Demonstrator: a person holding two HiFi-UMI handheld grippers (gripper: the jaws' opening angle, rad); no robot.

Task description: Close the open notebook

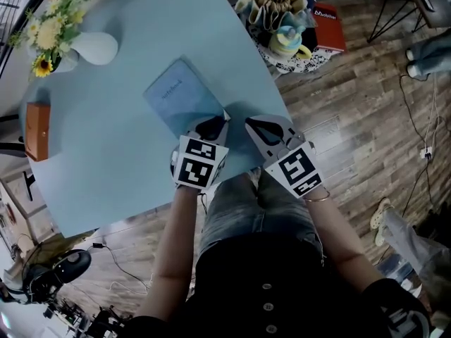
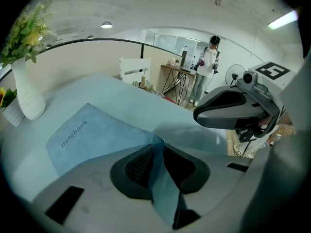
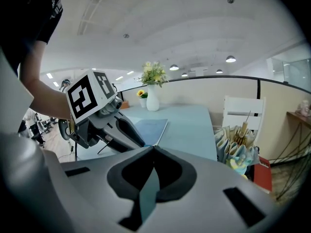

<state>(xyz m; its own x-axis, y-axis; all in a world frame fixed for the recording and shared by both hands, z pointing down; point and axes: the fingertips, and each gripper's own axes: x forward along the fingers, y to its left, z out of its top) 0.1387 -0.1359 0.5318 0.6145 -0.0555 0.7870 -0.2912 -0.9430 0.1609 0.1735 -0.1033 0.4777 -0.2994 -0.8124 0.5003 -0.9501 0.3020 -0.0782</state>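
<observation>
A blue notebook (image 1: pixel 176 94) with "notebook" printed on its cover lies closed and flat on the light blue table (image 1: pixel 106 139). In the left gripper view the notebook (image 2: pixel 92 135) stretches away to the left, and its near corner runs in between the jaws. My left gripper (image 1: pixel 217 122) (image 2: pixel 158 147) is shut on that corner, with a narrow gap between its jaws. Just to the right, my right gripper (image 1: pixel 251 123) (image 3: pixel 154 152) hovers over the table edge, its tips together and nothing in them. The right gripper view also shows the notebook (image 3: pixel 148 126) beyond the left gripper (image 3: pixel 114 130).
A white vase of yellow flowers (image 1: pixel 77 48) stands at the table's far left, and a brown box (image 1: pixel 36 129) at its left edge. Beyond the right edge are a small stand with paper fans and a mug (image 1: pixel 282 13), a red book (image 1: pixel 329 27) and a white chair (image 3: pixel 240 115). A person (image 2: pixel 208 64) stands far off.
</observation>
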